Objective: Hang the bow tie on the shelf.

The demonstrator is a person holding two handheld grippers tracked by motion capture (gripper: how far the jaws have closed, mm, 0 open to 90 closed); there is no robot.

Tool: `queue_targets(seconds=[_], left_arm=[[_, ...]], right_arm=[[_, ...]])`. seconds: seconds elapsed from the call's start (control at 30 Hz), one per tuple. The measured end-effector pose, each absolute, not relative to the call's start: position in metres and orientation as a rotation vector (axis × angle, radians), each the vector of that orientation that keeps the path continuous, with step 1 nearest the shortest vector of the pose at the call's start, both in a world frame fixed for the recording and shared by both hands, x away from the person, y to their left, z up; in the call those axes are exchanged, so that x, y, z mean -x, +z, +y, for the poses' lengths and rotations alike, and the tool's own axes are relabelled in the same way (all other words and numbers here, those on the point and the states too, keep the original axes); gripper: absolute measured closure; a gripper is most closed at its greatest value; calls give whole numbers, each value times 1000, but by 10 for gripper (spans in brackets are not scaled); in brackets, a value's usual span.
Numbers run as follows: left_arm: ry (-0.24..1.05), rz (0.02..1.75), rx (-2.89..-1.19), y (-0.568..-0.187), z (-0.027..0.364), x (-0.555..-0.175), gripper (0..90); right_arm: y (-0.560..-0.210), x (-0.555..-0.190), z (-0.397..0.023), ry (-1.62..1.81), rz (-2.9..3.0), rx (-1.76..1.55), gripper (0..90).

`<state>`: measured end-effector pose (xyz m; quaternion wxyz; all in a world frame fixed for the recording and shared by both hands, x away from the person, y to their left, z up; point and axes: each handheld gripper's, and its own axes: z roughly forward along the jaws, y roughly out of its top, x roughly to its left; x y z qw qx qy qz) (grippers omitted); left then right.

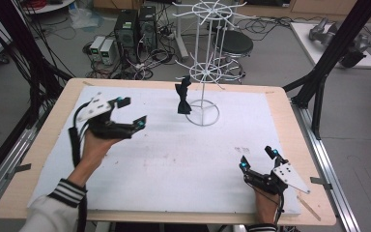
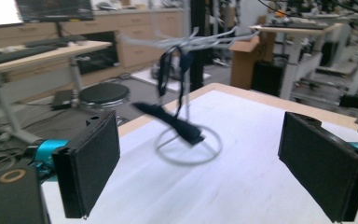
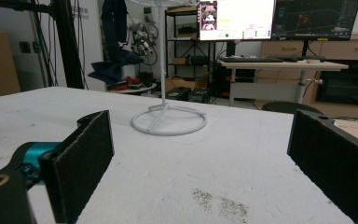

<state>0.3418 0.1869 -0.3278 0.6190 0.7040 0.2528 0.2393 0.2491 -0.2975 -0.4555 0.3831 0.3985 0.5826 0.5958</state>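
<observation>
Nearest the camera, a striped sleeve (image 1: pixel 67 192) led to the left gripper (image 1: pixel 131 113), jaws wide with nothing between them. Right of and beyond it, well apart, a dark bow tie (image 1: pixel 183 99) hung from the white wire rack (image 1: pixel 204 77), its long axis running downward. Far right and near, the right gripper (image 1: pixel 257 158) rested wide and empty, farther from the tie. No legible writing showed.

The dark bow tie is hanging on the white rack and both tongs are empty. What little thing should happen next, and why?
Probably draw the left tongs a little farther back from the white rack. The bow tie hangs from a lower arm, its end near the ring base; the left tongs stand wide open with nothing between them. The right tongs rest open near the table corner.
</observation>
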Motion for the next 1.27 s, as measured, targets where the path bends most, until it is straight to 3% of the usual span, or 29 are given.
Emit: queue_targets(seconds=[0.13,0.4,0.87,1.27], left_arm=[[615,619,-1584,-363,240,-311,131],[681,673,-1483,-411,297,-279,102],[760,734,-1374,-456,305,-273,102],[782,752,-1369,-456,305,-274,103]], right_arm=[[-456,-249,-297,1516,1485,-1016,60],[-455,-249,-297,1504,1481,-1012,60],[-455,-249,-296,1501,1481,-1015,60],[-456,-249,-296,1498,1486,-1015,60]])
